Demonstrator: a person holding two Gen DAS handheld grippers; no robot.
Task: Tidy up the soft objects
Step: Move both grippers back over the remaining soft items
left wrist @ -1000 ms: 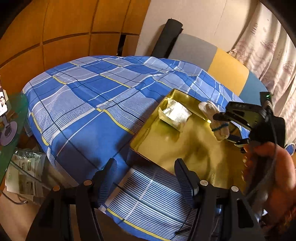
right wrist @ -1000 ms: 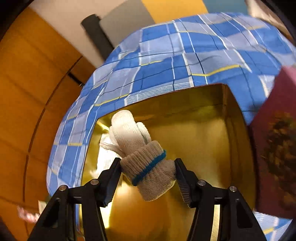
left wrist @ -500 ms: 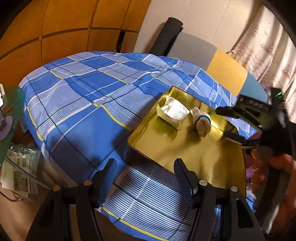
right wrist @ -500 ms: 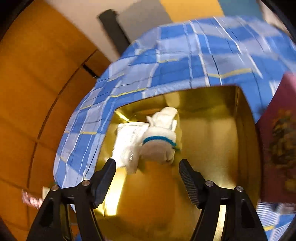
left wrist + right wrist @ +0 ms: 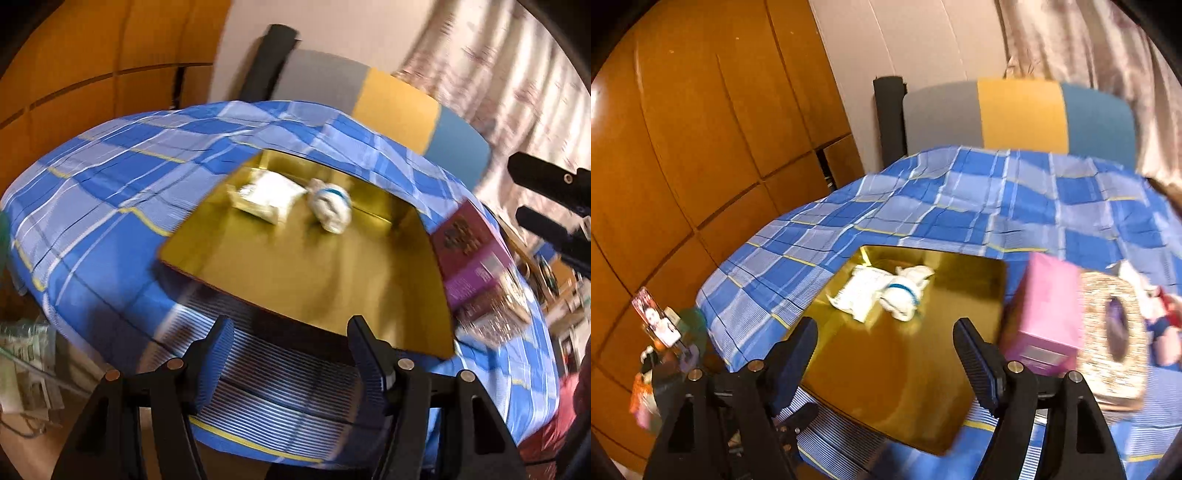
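- On the blue plaid bedspread [image 5: 960, 206] sits a shallow gold tray [image 5: 905, 387], its floor shiny and mostly bare.
- Toward the tray's far-left corner, at about 11 o'clock in the right wrist view, lies a rolled white glove [image 5: 905, 295] with a blue cuff band; it rests on the tray floor, free of both grippers.
- Touching the glove on its 9 o'clock side is a flat white packet [image 5: 860, 295], also inside the tray.
- Right gripper [image 5: 886, 354]: jaws have just been opening and stand wide with nothing between them; the glove lies well beyond the fingertips.
- Left gripper [image 5: 291, 354]: jaws apart and empty, hovering over the near edge of the tray, with striped bedspread showing under them.
- At 3 o'clock of the tray in the right wrist view stands a pink box [image 5: 1045, 314], just beside the tray's right wall; a speckled tissue box [image 5: 1115, 339] follows it further right.
- Further to 3 o'clock a red, white and blue soft toy [image 5: 1160, 314] lies on the bedspread, blurred.
- At 12 o'clock a grey, yellow and blue headboard [image 5: 1019, 114] backs the bed.
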